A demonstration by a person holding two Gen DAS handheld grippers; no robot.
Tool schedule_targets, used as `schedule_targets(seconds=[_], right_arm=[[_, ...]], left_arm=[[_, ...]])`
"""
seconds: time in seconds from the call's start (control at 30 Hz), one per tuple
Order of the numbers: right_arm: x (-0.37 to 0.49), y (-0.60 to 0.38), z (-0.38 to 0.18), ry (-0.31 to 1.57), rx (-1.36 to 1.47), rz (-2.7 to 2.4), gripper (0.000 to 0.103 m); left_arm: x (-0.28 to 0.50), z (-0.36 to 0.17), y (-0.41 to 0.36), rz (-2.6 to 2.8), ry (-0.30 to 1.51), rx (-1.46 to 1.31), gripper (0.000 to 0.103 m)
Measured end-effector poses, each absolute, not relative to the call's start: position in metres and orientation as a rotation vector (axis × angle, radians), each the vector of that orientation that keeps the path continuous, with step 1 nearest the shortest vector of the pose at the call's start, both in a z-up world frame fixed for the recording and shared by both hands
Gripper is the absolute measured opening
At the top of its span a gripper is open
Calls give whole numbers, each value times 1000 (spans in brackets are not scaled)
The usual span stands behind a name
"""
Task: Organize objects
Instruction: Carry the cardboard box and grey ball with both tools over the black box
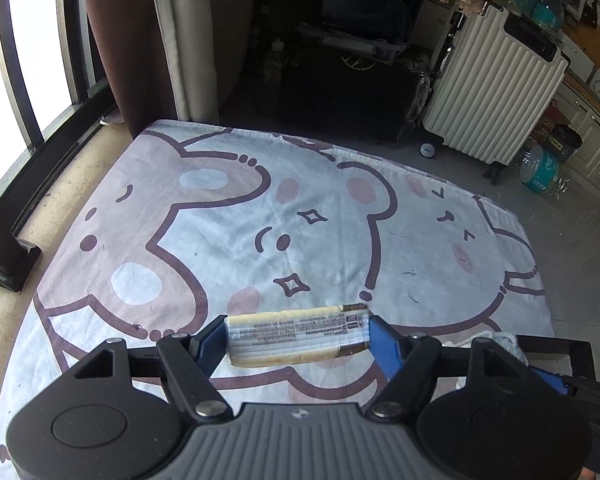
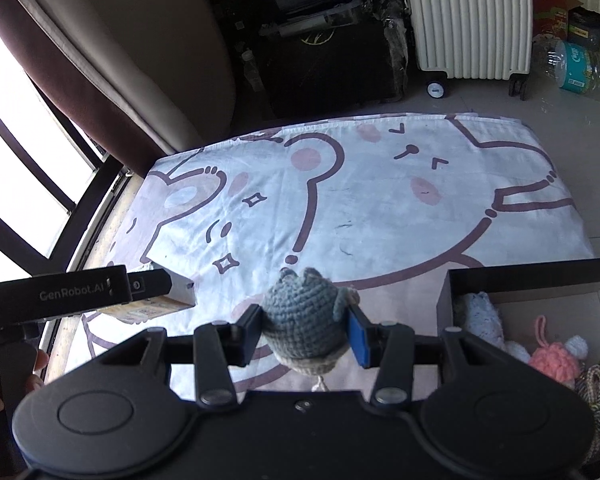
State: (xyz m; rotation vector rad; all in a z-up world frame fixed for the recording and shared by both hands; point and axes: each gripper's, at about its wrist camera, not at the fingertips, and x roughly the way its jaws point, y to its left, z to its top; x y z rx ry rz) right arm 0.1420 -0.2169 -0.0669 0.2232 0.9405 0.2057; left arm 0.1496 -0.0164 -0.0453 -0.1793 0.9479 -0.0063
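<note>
My left gripper (image 1: 298, 336) is shut on a cream and gold wrapped packet (image 1: 298, 334) with printed text, held crosswise above the cartoon bear blanket (image 1: 260, 220). In the right wrist view the left gripper (image 2: 172, 286) comes in from the left with the packet (image 2: 148, 308) under it. My right gripper (image 2: 306, 330) is shut on a grey-blue crocheted toy (image 2: 304, 320) and holds it above the blanket (image 2: 380, 208). A black box (image 2: 528, 276) stands at the right, holding a light blue plush (image 2: 478, 320), a pink crocheted piece (image 2: 552, 360) and a cord (image 2: 592, 392).
A white ribbed suitcase (image 1: 496, 92) stands on the floor beyond the blanket, with a water jug (image 1: 540, 168) beside it. Curtains (image 1: 112, 40) and a window are at the left. Dark bags (image 1: 340, 60) lie at the back.
</note>
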Motion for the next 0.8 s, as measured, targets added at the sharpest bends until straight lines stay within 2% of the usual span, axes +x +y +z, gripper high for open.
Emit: schedule_targets(seconds=[0.37, 0.8], right_arm=[[112, -224, -44, 888, 219, 157, 47], [88, -238, -30, 826, 228, 114, 47]], left_arm=[[120, -16, -27, -48, 903, -113, 74], [101, -6, -34, -62, 879, -127, 74]])
